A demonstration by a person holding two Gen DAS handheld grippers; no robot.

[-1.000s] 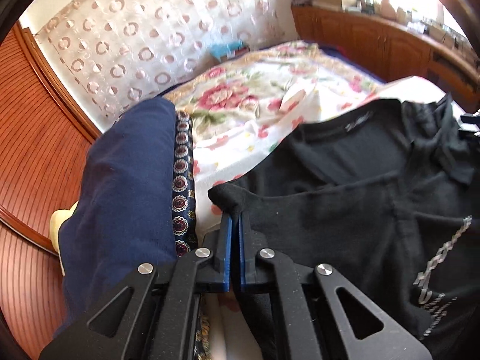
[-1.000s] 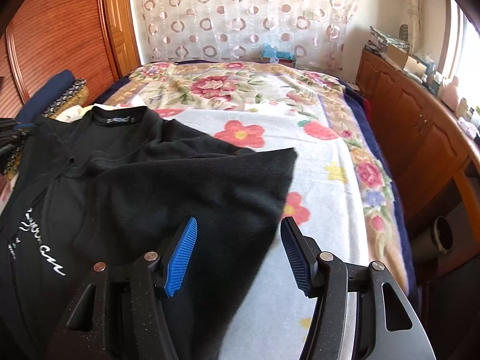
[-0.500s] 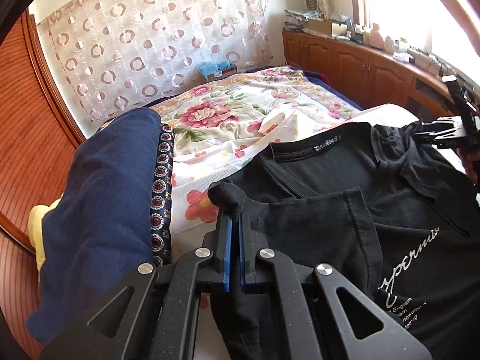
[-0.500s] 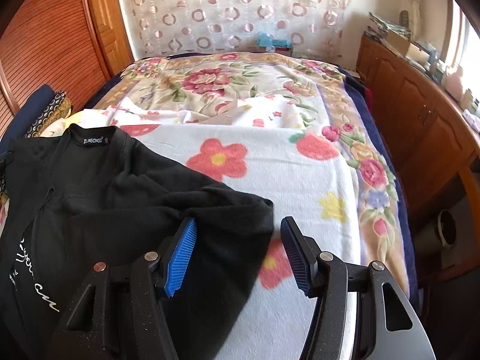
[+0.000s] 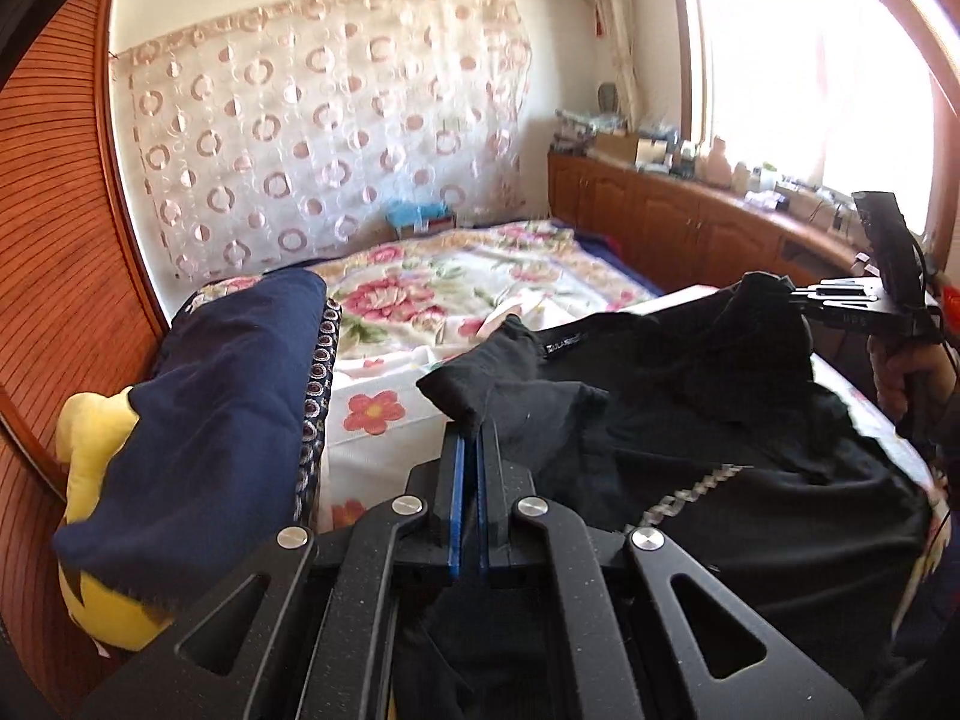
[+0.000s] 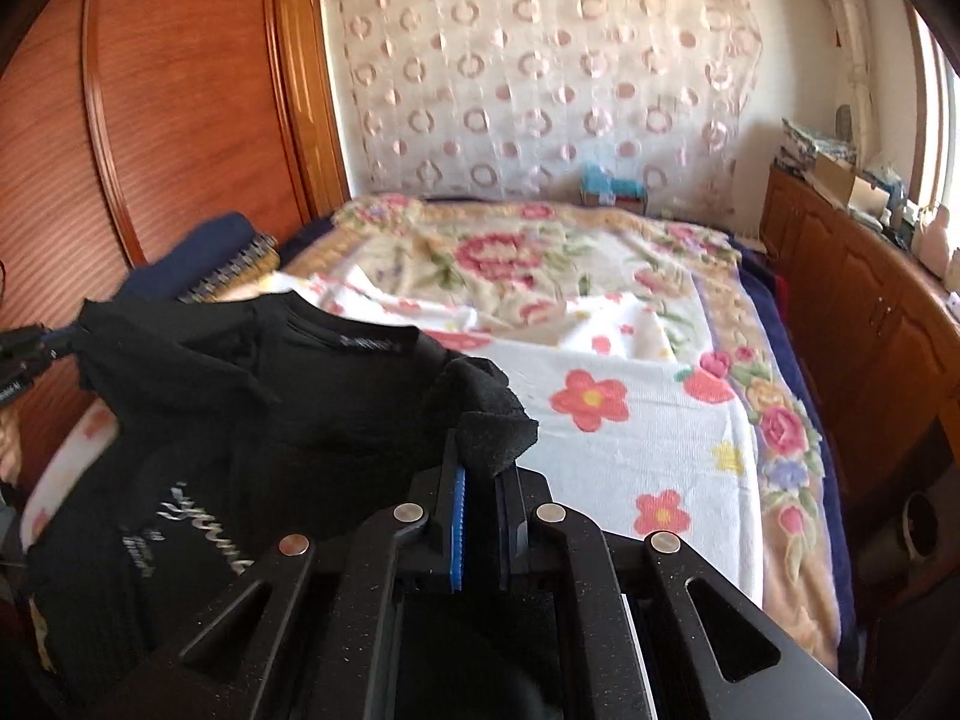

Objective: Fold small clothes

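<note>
Two grippers had hold of one black shirt (image 5: 708, 420) above the bed (image 5: 456, 294). The left gripper (image 5: 469, 441) was clamped tight on a bunched corner of the cloth, which stuck out past its blue pads (image 5: 457, 498) in a dark fold. The right gripper (image 6: 480, 468) was pinched on another corner, a ragged tuft of black fabric poking up between its closed fingers. In the left view the right gripper showed at the far right edge, gripped by a hand (image 5: 906, 372), with the shirt's far corner drawn up to it.

The shirt hung slack between the two grips, its middle sagging onto the floral blanket (image 6: 636, 420). Its collar, with a small label (image 6: 369, 343), faced the far end of the bed. Pale lettering (image 6: 204, 531) ran across the front, blurred and unreadable in the right view; a chain-like print (image 5: 684, 495) showed in the left view.

To the left of the shirt lay a folded navy cloth (image 5: 216, 396) over a patterned trim, with something yellow (image 5: 96, 450) underneath it. That pile sat against the wooden panelling (image 5: 60, 276). A curtain (image 6: 540, 90) with ring patterns hung behind the bed. Along the right side ran wooden cabinets (image 6: 864, 300), their top cluttered with small items, under a bright window (image 5: 804, 60).
</note>
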